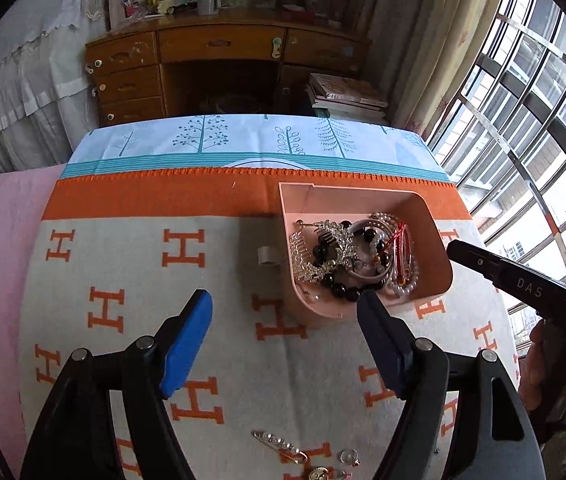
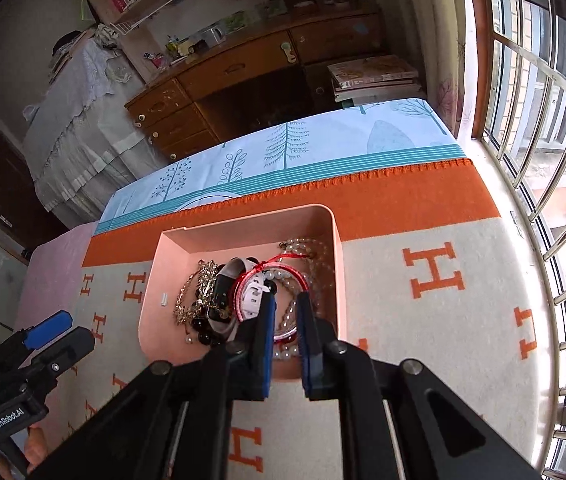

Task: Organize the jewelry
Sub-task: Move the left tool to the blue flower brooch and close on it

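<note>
Brimming with tangled beads, the pink tray sits under the nearly pressed-together right tool; left tool spread.

- The left wrist view looks steeply down between its own tongs from above the blanket, with the pink tray close ahead, right of centre.
- The right wrist view sits nearer the pink tray, looking down straight into it along its own tongs.
- Both views share the tray, the blanket, the wooden desk beyond it and the window to its right.
- Each view catches the other tongs beside the tray.
</note>
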Available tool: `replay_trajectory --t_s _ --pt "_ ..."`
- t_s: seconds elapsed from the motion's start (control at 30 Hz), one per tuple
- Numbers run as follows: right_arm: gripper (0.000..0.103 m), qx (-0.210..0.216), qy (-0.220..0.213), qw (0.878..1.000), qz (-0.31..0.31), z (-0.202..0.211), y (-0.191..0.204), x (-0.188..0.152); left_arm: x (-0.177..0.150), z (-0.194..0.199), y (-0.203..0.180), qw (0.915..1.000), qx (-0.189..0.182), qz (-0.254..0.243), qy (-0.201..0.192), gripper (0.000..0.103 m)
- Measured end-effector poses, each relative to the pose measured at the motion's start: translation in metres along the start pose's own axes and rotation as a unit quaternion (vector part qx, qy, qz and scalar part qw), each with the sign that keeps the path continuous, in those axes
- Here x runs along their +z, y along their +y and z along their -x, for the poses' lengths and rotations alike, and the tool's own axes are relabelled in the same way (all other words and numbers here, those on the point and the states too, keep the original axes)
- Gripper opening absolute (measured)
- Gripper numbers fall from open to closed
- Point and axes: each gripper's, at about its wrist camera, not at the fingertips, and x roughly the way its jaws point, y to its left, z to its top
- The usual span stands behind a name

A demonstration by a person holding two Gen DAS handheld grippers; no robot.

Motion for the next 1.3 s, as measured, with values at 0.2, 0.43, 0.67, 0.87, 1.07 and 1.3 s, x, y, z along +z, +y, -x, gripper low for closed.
replay_trajectory --t_s 0.2,0.43,0.67,0.87,1.07,1.3 --pt "0.011 0.016 -0.017 0.999 0.032 0.039 0.014 -0.033 -0.033 0.034 0.0 0.9997 0.015 -0.016 -0.012 0.073" --pt "0.011 0.031 -0.02 0.997 0.063 0.075 0.025 -0.079 -0.077 0.063 -0.005 0.9994 0.008 -0.024 -0.022 0.073" --pt "0.024 0.026 -0.004 0.994 0.102 0.088 0.03 -0.125 -0.122 0.068 -0.009 0.9996 -0.021 -0.014 -0.014 0.086" --pt "0.026 0.004 -0.001 0.993 0.122 0.083 0.027 -0.158 -0.163 0.05 -0.009 0.9994 -0.03 0.003 0.016 0.086" --pt "0.026 -0.011 0.005 0.989 0.147 0.067 0.024 -0.181 -0.201 0.032 -0.016 0.9983 -0.033 0.009 0.047 0.086" --pt "0.026 -0.03 0.019 0.98 0.197 0.043 0.03 -0.198 -0.216 0.028 -0.035 0.9986 -0.028 -0.004 0.045 0.086"
